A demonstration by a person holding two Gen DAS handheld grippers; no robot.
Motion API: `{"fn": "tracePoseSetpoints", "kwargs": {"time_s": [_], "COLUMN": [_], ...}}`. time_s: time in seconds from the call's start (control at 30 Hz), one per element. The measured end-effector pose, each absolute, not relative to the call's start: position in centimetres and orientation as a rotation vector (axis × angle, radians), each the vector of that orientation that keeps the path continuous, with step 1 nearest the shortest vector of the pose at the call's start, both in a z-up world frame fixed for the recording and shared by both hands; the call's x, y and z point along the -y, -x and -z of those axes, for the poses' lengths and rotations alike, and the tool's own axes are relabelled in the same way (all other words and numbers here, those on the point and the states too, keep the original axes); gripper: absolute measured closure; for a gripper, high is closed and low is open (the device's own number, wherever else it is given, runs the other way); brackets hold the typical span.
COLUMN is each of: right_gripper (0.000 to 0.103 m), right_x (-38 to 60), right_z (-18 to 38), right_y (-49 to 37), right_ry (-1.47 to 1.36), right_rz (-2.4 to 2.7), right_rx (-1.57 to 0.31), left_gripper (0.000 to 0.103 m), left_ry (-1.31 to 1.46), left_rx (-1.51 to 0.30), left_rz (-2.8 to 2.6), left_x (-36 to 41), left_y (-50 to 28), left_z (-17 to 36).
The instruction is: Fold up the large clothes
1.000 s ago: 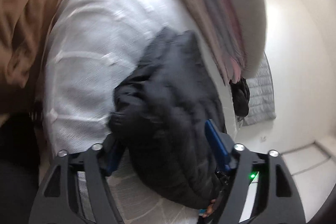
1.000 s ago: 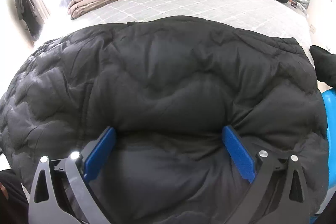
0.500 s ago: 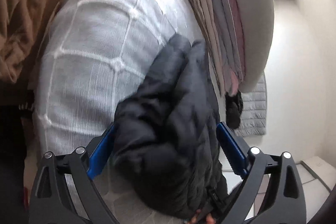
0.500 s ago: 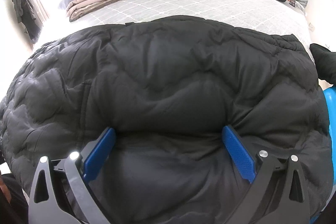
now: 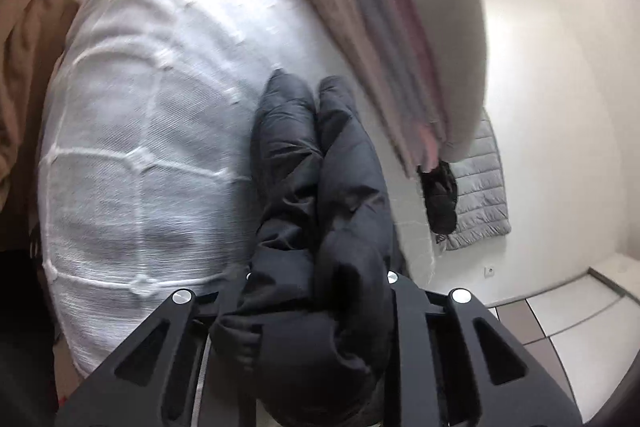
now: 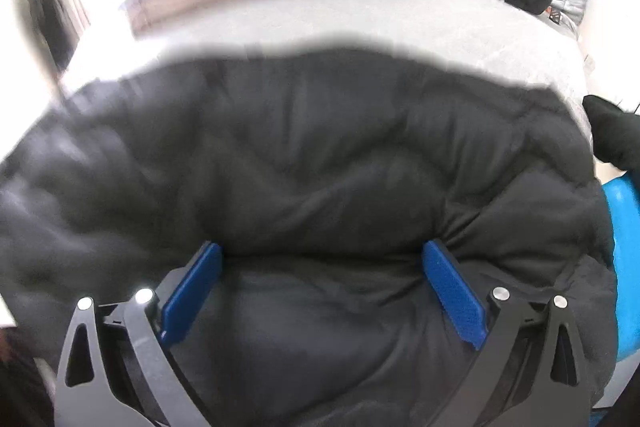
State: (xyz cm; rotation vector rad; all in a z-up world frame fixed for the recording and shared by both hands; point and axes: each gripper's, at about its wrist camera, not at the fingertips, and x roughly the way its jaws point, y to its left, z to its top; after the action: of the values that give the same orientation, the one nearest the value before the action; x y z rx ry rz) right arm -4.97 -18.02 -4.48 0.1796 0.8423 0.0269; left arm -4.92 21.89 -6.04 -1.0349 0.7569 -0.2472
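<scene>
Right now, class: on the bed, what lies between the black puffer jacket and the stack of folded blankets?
In the left wrist view, only bare white quilted bedcover lies between the black puffer jacket and the stack of folded blankets.

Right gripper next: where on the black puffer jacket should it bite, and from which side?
Grip the near hem roll of the black puffer jacket, coming in from the near bed edge. The right gripper already straddles that bulge, while the left gripper is closing on bunched jacket fabric.
</scene>
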Motion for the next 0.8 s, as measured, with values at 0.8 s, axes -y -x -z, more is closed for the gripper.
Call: {"fn": "tracePoseSetpoints", "kwargs": {"time_s": [0.8], "right_gripper": [0.006], "right_x": [36.5], "right_z": [5.9], "right_y": [10.8], "right_ry": [-1.117], "right_rz": [-0.539], "right_rx": [-0.842], "left_gripper": [0.085], "left_ry": [0.585], "left_rx": [-0.661], "left_rz": [0.618], "left_x": [1.8], "left_y": [6.1], "left_z": [-11.0]}}
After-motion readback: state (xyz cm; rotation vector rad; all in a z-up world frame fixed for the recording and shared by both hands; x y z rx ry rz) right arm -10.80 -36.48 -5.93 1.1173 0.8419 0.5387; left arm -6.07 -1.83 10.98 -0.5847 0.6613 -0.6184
